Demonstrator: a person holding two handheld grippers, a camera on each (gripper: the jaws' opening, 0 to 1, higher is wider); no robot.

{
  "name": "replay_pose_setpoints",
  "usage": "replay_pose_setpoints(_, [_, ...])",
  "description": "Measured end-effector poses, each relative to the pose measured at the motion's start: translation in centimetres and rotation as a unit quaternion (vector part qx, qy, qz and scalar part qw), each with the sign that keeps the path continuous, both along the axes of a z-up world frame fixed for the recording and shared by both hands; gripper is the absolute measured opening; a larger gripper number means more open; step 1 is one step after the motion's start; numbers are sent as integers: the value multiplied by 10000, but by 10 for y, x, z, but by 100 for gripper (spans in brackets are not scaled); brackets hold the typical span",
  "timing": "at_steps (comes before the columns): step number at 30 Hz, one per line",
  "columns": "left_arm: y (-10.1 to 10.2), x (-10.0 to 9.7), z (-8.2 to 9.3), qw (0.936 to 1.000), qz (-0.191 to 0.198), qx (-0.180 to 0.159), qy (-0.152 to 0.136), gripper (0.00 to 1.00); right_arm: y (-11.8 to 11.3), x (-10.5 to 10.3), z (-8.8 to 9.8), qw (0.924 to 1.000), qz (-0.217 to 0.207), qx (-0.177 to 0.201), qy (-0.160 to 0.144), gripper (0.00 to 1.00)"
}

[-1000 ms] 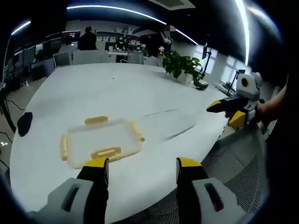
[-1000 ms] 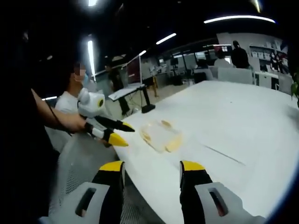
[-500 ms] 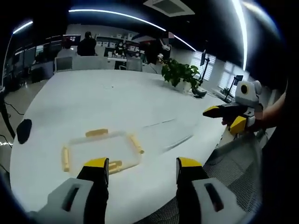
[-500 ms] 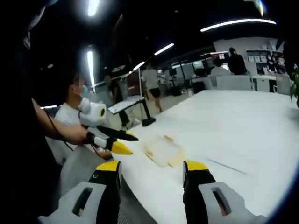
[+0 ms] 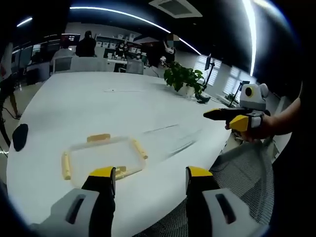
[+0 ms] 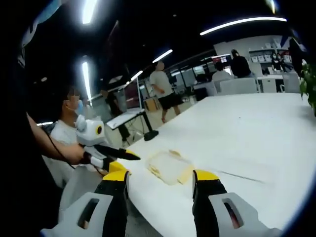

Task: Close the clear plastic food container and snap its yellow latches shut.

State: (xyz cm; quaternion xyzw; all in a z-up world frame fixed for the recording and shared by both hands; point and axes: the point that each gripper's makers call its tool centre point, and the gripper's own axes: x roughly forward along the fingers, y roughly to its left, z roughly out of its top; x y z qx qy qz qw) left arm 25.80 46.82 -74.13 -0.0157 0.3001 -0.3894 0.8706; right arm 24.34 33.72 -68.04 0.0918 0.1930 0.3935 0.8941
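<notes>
Your clear container (image 5: pixel 101 156) lies flat on the white worktop (image 5: pixel 123 106), near its front edge, lid down; in the left gripper view its long axis runs side to side, with yellow latches (image 5: pixel 138 147) on all four edges. Your left gripper (image 5: pixel 150 178) hovers just short of it — jaws wide, holding nothing; one latch sits just beside the left jaw tip. Your right gripper (image 6: pixel 160 179) is wide and empty too, well apart from the container; a potted plant (image 5: pixel 181 77) stands far across the worktop.
</notes>
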Motion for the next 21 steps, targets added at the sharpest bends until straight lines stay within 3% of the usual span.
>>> replay_pose_setpoints(21, [24,27,-5,9990,-421,-60,96,56,23,30,6,9989,-465,46,-17,49])
